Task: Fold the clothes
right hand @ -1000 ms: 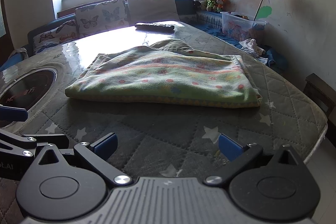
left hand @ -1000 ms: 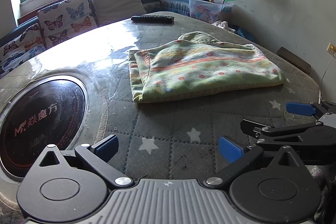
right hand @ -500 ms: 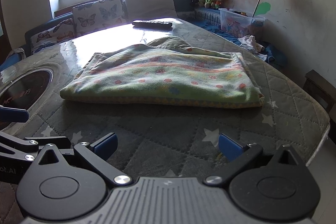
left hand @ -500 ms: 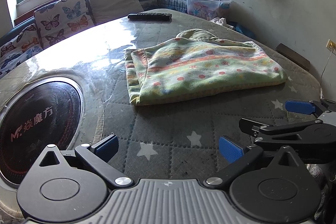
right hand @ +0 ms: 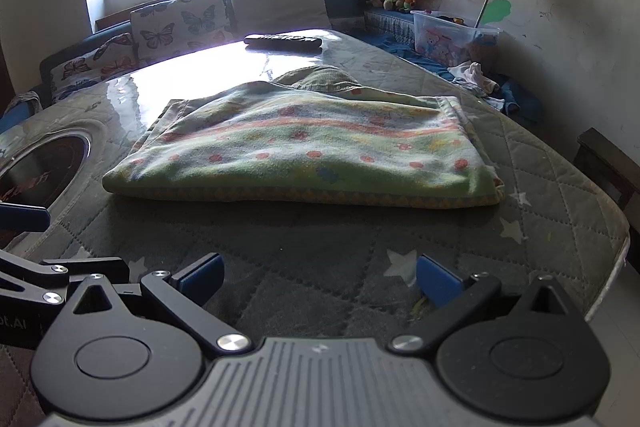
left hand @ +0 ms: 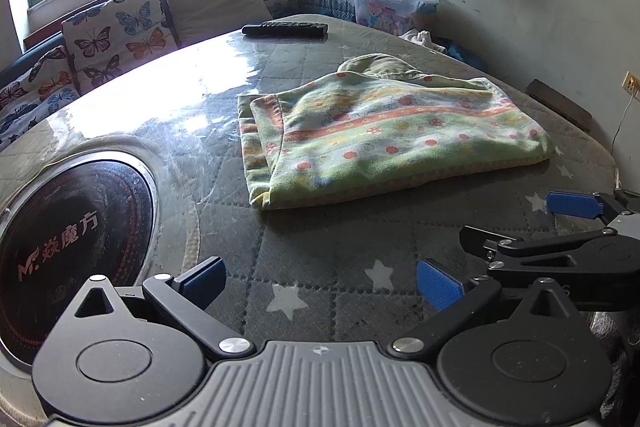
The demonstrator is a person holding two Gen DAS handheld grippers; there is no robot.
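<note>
A folded green garment with orange stripes and red dots [left hand: 384, 135] lies on the quilted star-print table cover [left hand: 320, 267]; it also shows in the right wrist view [right hand: 304, 155]. An olive piece [left hand: 372, 65] pokes out at its far side. My left gripper [left hand: 320, 283] is open and empty, hovering over the near table, short of the garment. My right gripper [right hand: 318, 279] is open and empty too, beside the left; it also shows at the right of the left wrist view [left hand: 520, 231].
A round black induction hob [left hand: 68, 243] is set in the table at left. A black remote [left hand: 286, 29] lies at the far edge. Butterfly cushions [left hand: 116, 35], a toy box [left hand: 392, 9] and a dark stool [right hand: 608, 163] surround the table.
Both grippers have drifted slightly; the garment sits a little lower and nearer in both views. The jaws stay open and the garment has not moved on the table.
</note>
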